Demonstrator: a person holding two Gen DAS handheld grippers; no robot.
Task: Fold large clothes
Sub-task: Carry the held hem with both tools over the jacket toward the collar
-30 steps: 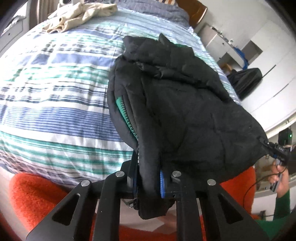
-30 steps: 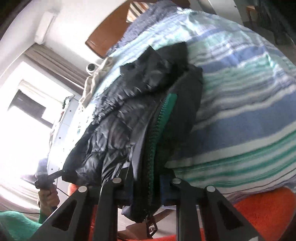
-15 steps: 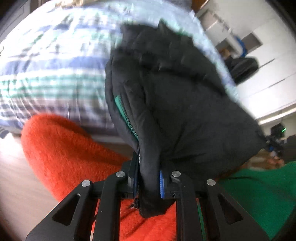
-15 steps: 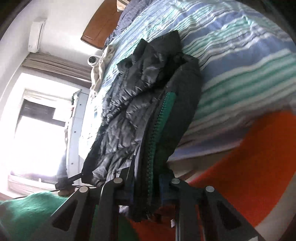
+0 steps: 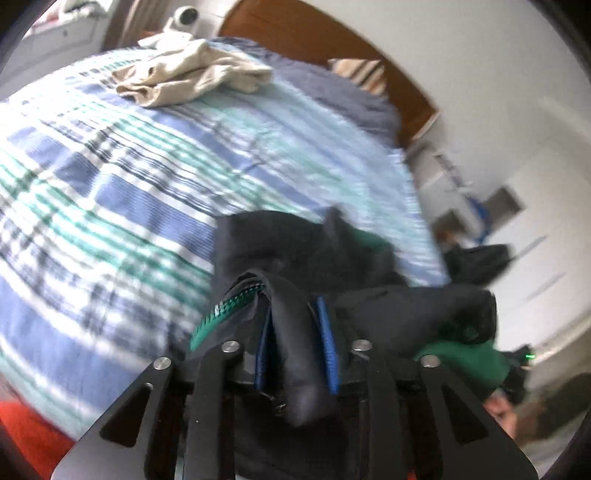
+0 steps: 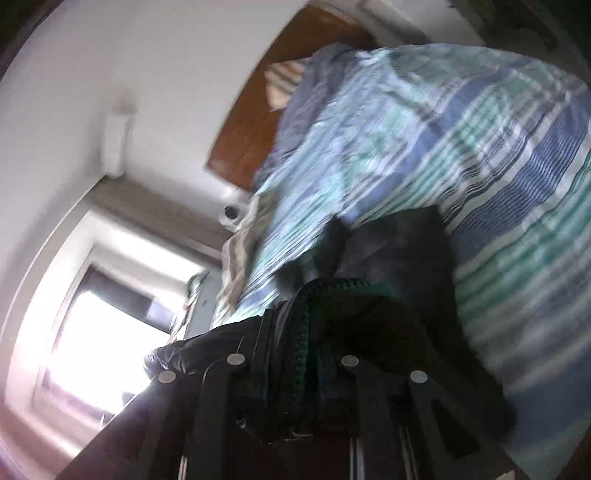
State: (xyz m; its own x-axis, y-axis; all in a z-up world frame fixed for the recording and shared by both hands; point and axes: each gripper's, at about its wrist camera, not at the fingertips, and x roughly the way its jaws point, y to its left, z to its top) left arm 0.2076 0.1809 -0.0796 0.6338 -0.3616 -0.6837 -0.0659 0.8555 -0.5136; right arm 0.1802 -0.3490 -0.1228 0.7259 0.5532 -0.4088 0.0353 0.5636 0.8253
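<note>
A black padded jacket (image 5: pixel 295 251) with a green zip and green lining lies bunched at the near edge of the striped bed (image 5: pixel 110 184). My left gripper (image 5: pixel 295 332) is shut on a fold of its hem beside the zip, with the blue pads (image 5: pixel 327 339) pressing the cloth. In the right wrist view the same jacket (image 6: pixel 399 258) hangs from my right gripper (image 6: pixel 295 354), which is shut on the zip edge. The jacket's lower part is doubled towards its collar. Both views are motion-blurred.
A beige garment (image 5: pixel 184 74) lies crumpled at the far side of the bed, near a white camera (image 5: pixel 184 14). A wooden headboard (image 5: pixel 332 40) and a grey pillow (image 5: pixel 332 88) are at the far end. A window (image 6: pixel 92 332) is at the left. White cabinets (image 5: pixel 517 203) stand to the right.
Both grippers have swung up and forward over the bed with the jacket's hem, so the jacket now looks bunched and shorter. The orange rug has almost left view.
</note>
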